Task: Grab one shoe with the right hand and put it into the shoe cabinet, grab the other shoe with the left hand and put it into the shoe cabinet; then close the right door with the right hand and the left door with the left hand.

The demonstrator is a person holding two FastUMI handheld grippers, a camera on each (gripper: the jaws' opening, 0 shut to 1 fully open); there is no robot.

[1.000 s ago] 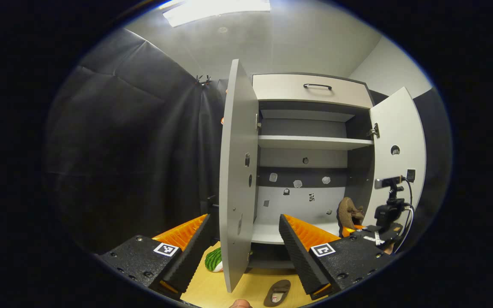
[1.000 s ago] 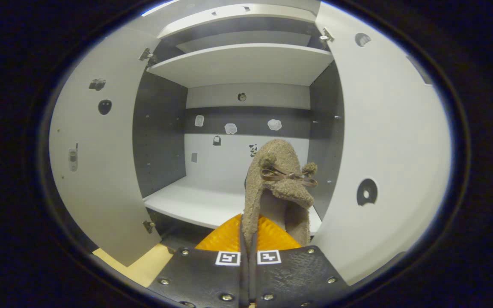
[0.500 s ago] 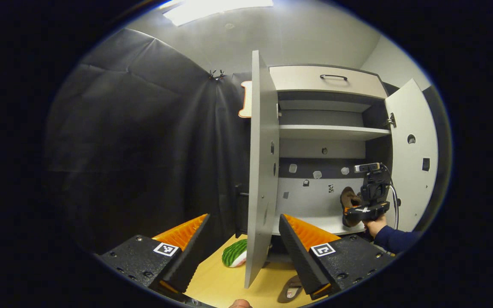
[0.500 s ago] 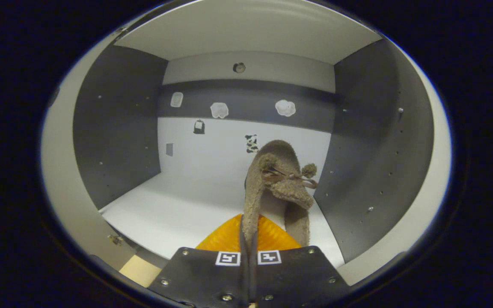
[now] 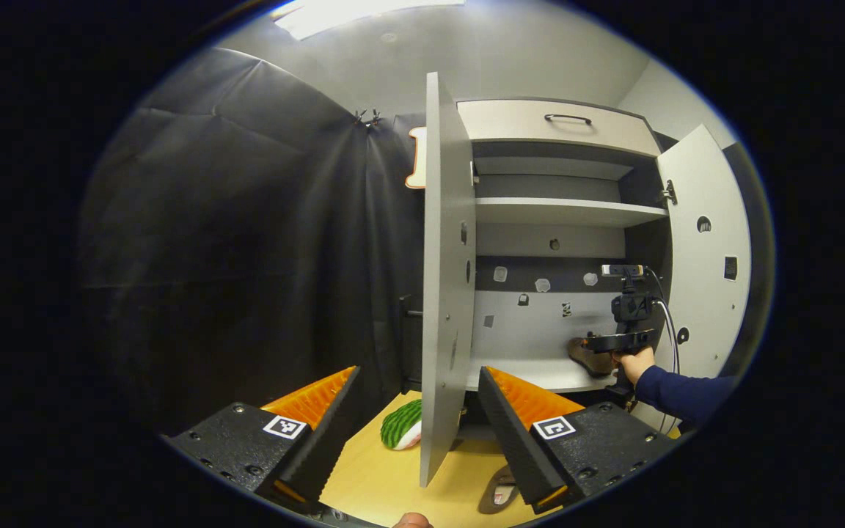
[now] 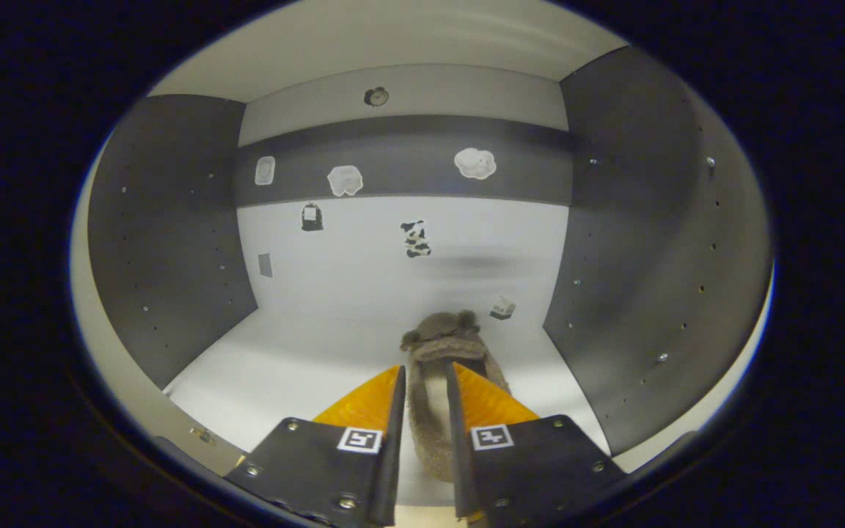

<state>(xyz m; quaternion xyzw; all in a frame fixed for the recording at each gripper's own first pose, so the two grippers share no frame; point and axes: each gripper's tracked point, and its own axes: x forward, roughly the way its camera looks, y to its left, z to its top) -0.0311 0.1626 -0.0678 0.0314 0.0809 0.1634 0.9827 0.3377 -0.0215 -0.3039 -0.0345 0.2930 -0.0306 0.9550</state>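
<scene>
While your right gripper (image 6: 426,381) is standing parted around the slipper (image 6: 441,367) | left gripper (image 5: 415,400) gaping, idling | risk: withdrawing crookedly, a finger is dragging it off the shelf (image 6: 283,359) ahead.

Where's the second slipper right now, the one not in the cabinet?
In the left gripper view, the second slipper lies on the wooden floor, just right of the open left door's bottom edge.

One slipper (image 6: 441,352) lies on the shoe cabinet's bottom shelf (image 6: 305,367), near its right wall. The other slipper (image 5: 497,490) lies on the floor (image 5: 386,484) before the cabinet, right of the left door (image 5: 441,279).
</scene>
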